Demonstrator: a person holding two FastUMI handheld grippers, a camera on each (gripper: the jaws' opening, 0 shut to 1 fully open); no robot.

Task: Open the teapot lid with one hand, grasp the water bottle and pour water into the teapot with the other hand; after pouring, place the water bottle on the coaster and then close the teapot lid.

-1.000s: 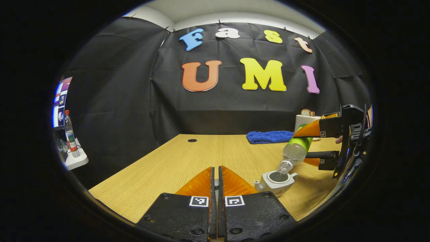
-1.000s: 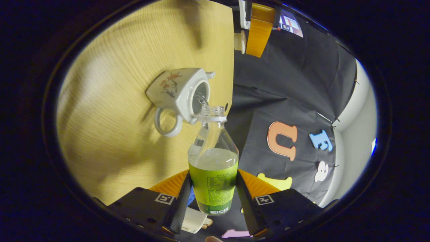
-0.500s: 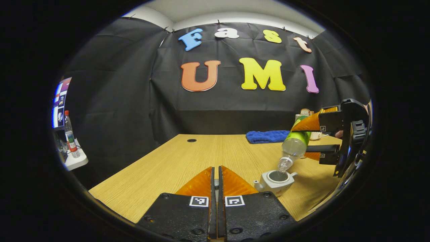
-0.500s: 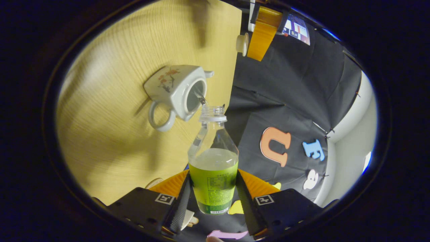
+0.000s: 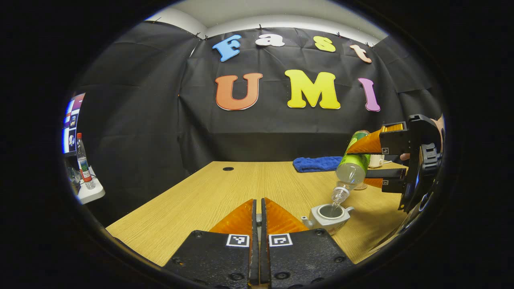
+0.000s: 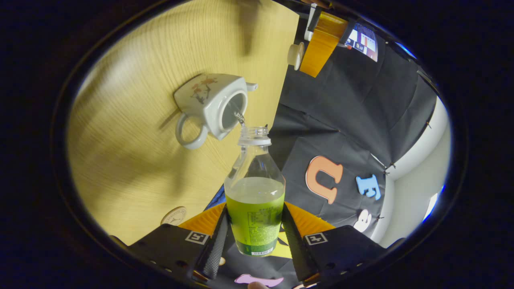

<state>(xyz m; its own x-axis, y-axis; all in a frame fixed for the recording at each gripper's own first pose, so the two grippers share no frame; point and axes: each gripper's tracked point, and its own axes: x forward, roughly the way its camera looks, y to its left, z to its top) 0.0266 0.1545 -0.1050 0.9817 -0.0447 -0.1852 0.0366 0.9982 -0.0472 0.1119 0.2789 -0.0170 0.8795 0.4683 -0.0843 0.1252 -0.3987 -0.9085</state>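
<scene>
Pouring is under way over the wooden surface [image 5: 209, 192], the largest item in the booth, with a folded blue towel [image 5: 317, 163] lying at its far edge.

The right gripper [image 6: 253, 224] has its jaws clamped on the labelled lower body of the water bottle [image 6: 255, 192]; both fingers press on the label band. In the left gripper view the bottle [image 5: 351, 170] is tilted neck-down, its open mouth just above the teapot. It appears partly filled. Judged a thin plastic bottle: light, somewhat yielding, the label offering fair friction. The present hold low on the body looks sound; squeezing harder may dent the wall and surge the flow.

The teapot [image 6: 211, 106] stands uncovered on the surface, handle towards the right gripper, a thin stream entering its opening. In the left gripper view the teapot [image 5: 328, 216] sits just beside the left gripper's right finger. It is glazed white ceramic: stiff, slippery, liable to chip.

The left gripper [image 5: 259, 208] has its jaws drawn together; from afar the right gripper view shows the lid [image 6: 296, 55] at its tips [image 6: 319, 48]. The lid is small and smooth; hold it by its knob.

The round coaster [image 6: 174, 216] lies on the surface near the right gripper, unoccupied.
</scene>
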